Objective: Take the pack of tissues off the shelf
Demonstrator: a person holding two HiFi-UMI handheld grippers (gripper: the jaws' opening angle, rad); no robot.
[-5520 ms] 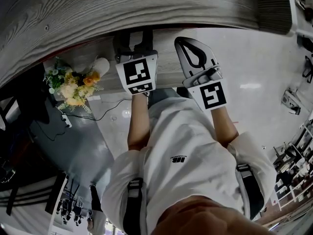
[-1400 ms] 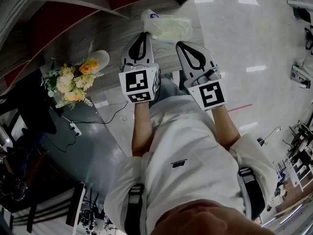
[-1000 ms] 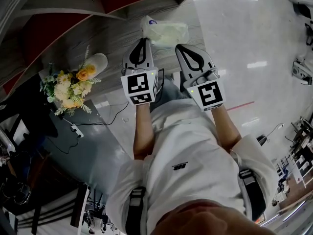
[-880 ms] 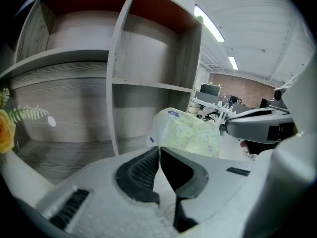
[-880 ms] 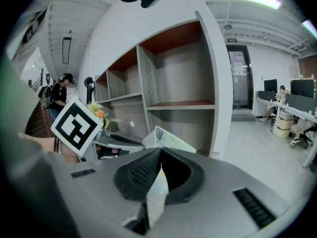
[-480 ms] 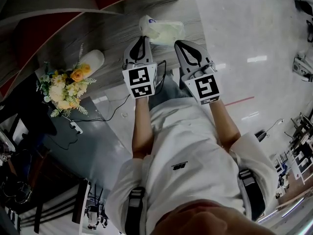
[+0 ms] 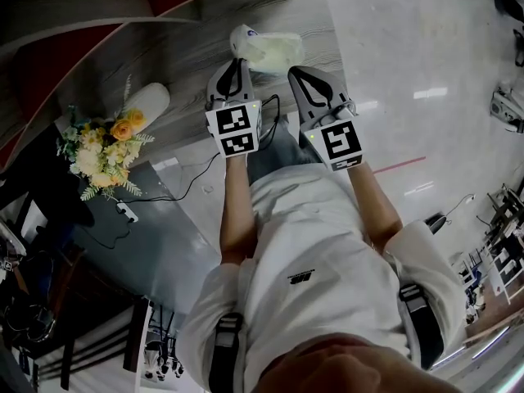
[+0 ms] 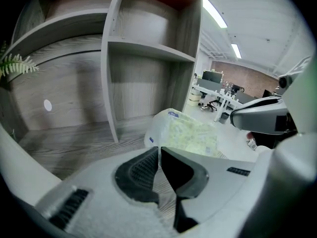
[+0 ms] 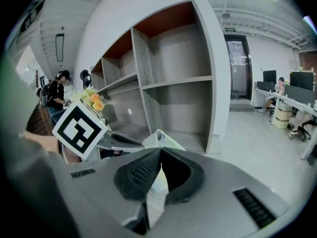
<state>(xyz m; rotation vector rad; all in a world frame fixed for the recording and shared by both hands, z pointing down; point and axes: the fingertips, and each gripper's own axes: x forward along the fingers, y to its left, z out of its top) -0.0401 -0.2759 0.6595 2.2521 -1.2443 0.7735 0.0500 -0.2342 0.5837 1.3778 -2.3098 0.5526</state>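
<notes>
The pack of tissues (image 7: 267,50), pale green in clear plastic, lies at the front edge of the grey wooden shelf unit (image 7: 176,51). My left gripper (image 7: 238,60) is shut, its tips at the pack's near left corner. In the left gripper view the jaws (image 8: 159,148) meet with only wood showing behind them, and the pack (image 8: 190,135) sits just beyond. My right gripper (image 7: 292,70) is at the pack's near right end. In the right gripper view its jaws (image 9: 159,150) are closed and the pack's pale plastic (image 9: 159,182) runs between them.
The shelf's upright dividers and boards (image 8: 148,48) rise behind the pack. A white vase (image 7: 147,101) with a flower bunch (image 7: 102,150) lies on the shelf board at the left. A cable and power strip (image 7: 123,211) are on the glossy floor. Office desks (image 8: 218,93) stand far off.
The head view has drifted, so the flowers sit lower left now. Both grippers stay shut at the pack's near edge, and the pack keeps its place in front of them.
</notes>
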